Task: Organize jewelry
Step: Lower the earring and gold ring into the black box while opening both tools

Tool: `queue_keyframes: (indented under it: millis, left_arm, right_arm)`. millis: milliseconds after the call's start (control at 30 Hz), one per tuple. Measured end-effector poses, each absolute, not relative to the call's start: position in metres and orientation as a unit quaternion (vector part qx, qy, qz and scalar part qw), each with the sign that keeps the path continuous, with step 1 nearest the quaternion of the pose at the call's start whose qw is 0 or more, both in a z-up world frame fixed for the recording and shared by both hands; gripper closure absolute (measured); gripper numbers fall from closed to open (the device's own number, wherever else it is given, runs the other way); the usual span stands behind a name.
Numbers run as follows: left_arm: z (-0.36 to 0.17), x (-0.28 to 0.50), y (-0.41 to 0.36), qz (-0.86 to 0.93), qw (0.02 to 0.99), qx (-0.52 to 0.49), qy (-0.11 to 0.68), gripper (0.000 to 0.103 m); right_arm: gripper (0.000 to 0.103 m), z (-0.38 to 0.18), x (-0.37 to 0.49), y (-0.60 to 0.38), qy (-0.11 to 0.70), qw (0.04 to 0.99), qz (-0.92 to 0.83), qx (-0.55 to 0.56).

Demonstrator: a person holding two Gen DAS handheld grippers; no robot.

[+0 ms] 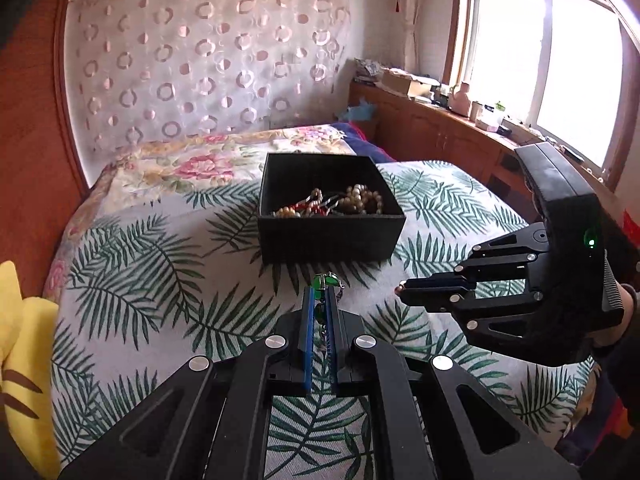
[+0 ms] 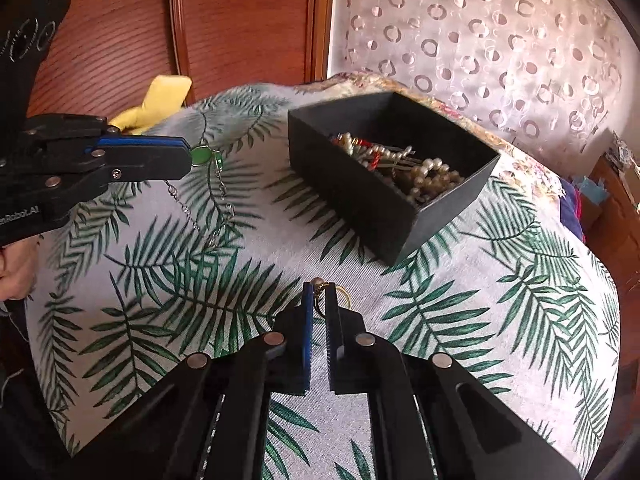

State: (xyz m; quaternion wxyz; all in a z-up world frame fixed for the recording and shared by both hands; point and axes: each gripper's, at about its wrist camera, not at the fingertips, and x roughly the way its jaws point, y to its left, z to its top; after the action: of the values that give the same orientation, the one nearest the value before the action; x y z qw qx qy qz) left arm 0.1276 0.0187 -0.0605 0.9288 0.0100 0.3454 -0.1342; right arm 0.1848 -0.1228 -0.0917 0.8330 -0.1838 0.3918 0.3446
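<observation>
Outdoors light came through the window [image 1: 576, 60]. Left gripper [image 1: 320, 286] was clamped narrow on a green-stone chain bracelet [image 2: 204, 156], lifted off the palm-leaf bedspread [image 2: 460, 280], its silver chain dangling below the fingers. Right gripper [image 2: 319, 286] was pinched nearly closed on a small gold ring piece [image 2: 340, 294], low over the spread. Black box [image 1: 328, 236] sat just beyond both, open, holding pearl strands and beads [image 2: 424, 176]. Yellow plush [image 1: 24, 352] lay at the bed's edge.
</observation>
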Motion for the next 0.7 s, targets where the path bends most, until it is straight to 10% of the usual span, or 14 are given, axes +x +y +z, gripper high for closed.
queue_keyframes:
  millis: [700]
  left_arm:
    - [-0.006, 0.187, 0.012, -0.130, 0.941, 0.013, 0.312, 0.099]
  right_arm:
    - [0.096, -0.021, 0.235, -0.133, 0.350, 0.865, 0.341, -0.118]
